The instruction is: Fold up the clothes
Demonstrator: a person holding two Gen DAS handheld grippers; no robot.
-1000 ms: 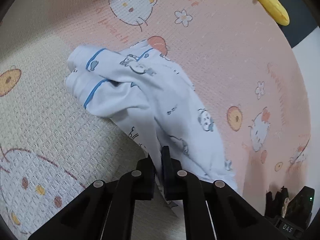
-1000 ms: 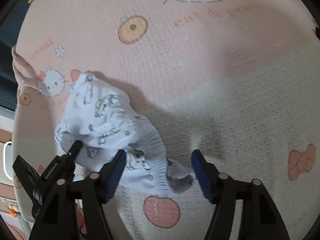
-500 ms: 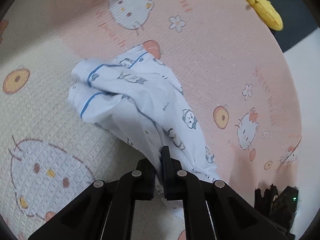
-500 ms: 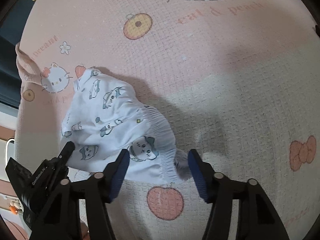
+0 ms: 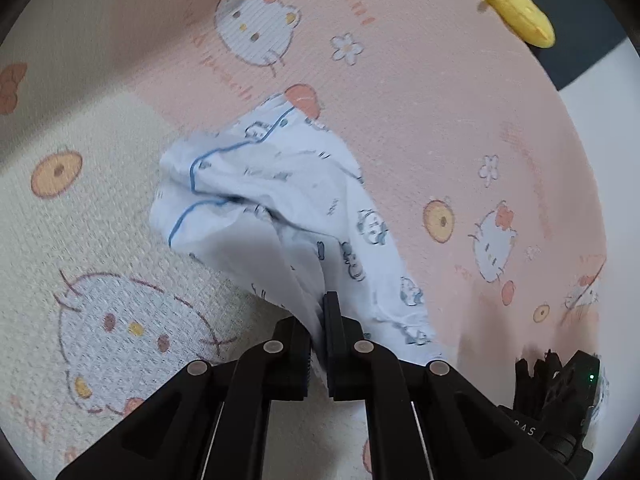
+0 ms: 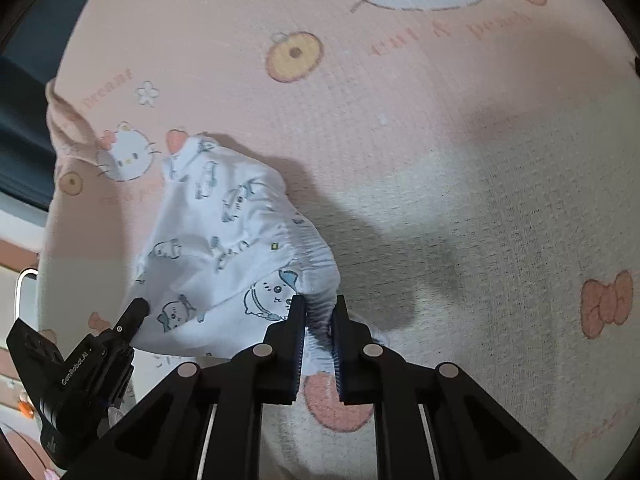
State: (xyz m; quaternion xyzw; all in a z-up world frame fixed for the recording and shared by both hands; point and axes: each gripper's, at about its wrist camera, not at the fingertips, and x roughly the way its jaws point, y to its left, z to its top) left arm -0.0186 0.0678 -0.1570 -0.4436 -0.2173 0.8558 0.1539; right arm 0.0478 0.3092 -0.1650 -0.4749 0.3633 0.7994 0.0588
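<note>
A small white garment (image 5: 280, 200) printed with blue cartoon animals and blue piping lies crumpled on a pink and cream cartoon-cat blanket (image 5: 420, 100). My left gripper (image 5: 318, 312) is shut on one edge of the cloth and holds it lifted off the blanket. In the right wrist view the same garment (image 6: 224, 240) hangs between both grippers. My right gripper (image 6: 319, 312) is closing its jaws on the gathered elastic waistband (image 6: 320, 292), and the pads press on it. The left gripper's body (image 6: 80, 364) shows at the lower left of that view.
A yellow toy (image 5: 516, 12) lies at the far edge of the blanket, by a dark blue surface (image 5: 592, 32). The blanket's edge (image 6: 60, 112) is rumpled at the left of the right wrist view. The other gripper's body (image 5: 560, 392) sits at the lower right.
My right gripper's jaws came together from wide open onto the waistband. My left gripper rose a little with the cloth, pulling the garment up and stretching it.
</note>
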